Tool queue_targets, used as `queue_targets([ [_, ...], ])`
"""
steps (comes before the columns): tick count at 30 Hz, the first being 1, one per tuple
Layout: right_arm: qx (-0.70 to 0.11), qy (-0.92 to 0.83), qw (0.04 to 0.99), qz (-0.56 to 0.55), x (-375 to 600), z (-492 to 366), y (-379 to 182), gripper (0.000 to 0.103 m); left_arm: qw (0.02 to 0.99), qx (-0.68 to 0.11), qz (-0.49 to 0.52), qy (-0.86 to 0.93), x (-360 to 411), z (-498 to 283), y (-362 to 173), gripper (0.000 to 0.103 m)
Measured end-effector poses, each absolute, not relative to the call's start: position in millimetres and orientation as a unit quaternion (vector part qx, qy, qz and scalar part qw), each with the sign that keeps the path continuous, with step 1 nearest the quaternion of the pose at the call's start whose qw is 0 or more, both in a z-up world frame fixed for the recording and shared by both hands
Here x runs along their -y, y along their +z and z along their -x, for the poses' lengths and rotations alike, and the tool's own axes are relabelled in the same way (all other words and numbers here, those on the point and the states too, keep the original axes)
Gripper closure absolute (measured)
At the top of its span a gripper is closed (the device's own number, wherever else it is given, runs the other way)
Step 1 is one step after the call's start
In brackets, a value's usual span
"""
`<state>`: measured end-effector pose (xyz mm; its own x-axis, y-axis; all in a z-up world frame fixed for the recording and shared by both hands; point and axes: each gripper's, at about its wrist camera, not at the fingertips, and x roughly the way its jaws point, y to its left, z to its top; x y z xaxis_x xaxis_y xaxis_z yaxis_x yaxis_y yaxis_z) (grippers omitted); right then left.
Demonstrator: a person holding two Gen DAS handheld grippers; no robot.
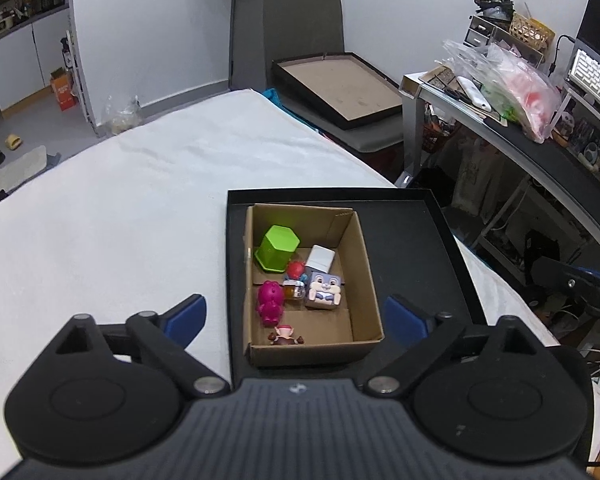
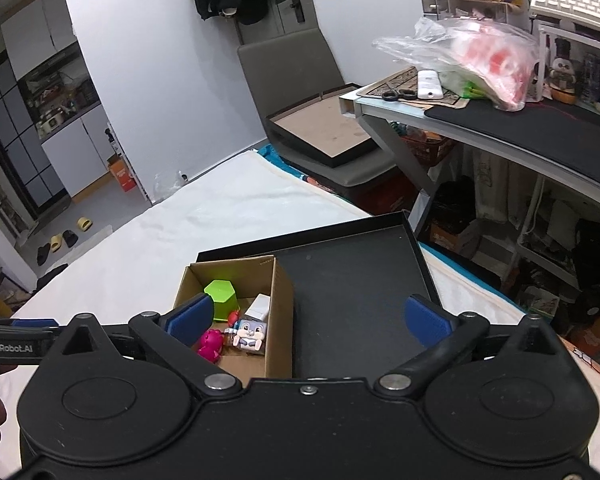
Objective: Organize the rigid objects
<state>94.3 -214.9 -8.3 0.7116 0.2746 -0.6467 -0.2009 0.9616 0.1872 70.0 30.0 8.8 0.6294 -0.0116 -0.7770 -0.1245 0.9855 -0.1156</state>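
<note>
In the left wrist view, the left gripper (image 1: 296, 314) fills the bottom of the frame with its blue-padded fingers (image 1: 184, 316) spread wide and released, holding nothing. Between them, just right of centre, a cardboard box (image 1: 364, 280) stands inside a shallow black tray (image 1: 416, 248) that lies on a white-covered surface (image 1: 120, 208). The box sits against the tray's left wall, leaving the tray's right half bare. Inside the box, a green hexagonal cup (image 1: 278, 248) lies upturned at the far left, a white block (image 1: 320, 259) just right of it, a small red figure (image 1: 296, 269) between and below them, a grey bunny cube (image 1: 325, 290) at centre right, a small amber piece (image 1: 293, 291) touching its left side, a magenta figure (image 1: 269, 303) against the left wall, and a small brown figure (image 1: 286, 335) nearest the bottom wall. In the right wrist view, the right gripper (image 2: 310, 320) likewise spans the lower frame, its jaws apart and empty; its left blue pad (image 2: 192, 318) overlaps the box (image 2: 280, 320) at lower centre-left, where the green cup (image 2: 221, 290), the bunny cube (image 2: 251, 334) and the magenta figure (image 2: 211, 345) show. The tray (image 2: 360, 300) stretches to the right of the box. A grey chair (image 2: 296, 80) carrying another flat tray (image 2: 324, 128) sits in the upper centre, and a cluttered desk (image 2: 520, 128) occupies the upper right.
</note>
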Motion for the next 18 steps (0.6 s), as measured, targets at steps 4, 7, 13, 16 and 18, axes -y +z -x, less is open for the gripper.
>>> queue_targets([
  [4, -0.361, 0.126, 0.923, -0.050, 213, -85, -6, 0.000, 0.903, -0.423, 0.071, 0.033, -31, -61, 13, 0.003],
  [7, -0.365, 0.127, 0.921, -0.046, 212, -79, -8, 0.000, 0.904, -0.420, 0.073, 0.037, -32, -55, 14, 0.003],
  [13, -0.381, 0.127, 0.915, -0.035, 206, -68, -14, 0.000, 0.901, -0.425, 0.078, 0.044, -36, -45, 10, 0.002],
  [16, -0.379, 0.129, 0.916, -0.025, 202, -63, -12, 0.000, 0.899, -0.428, 0.083, 0.044, -35, -40, 8, 0.002],
  [18, -0.377, 0.129, 0.917, -0.023, 201, -61, -10, 0.000, 0.899, -0.429, 0.080, 0.040, -32, -38, 6, 0.002],
])
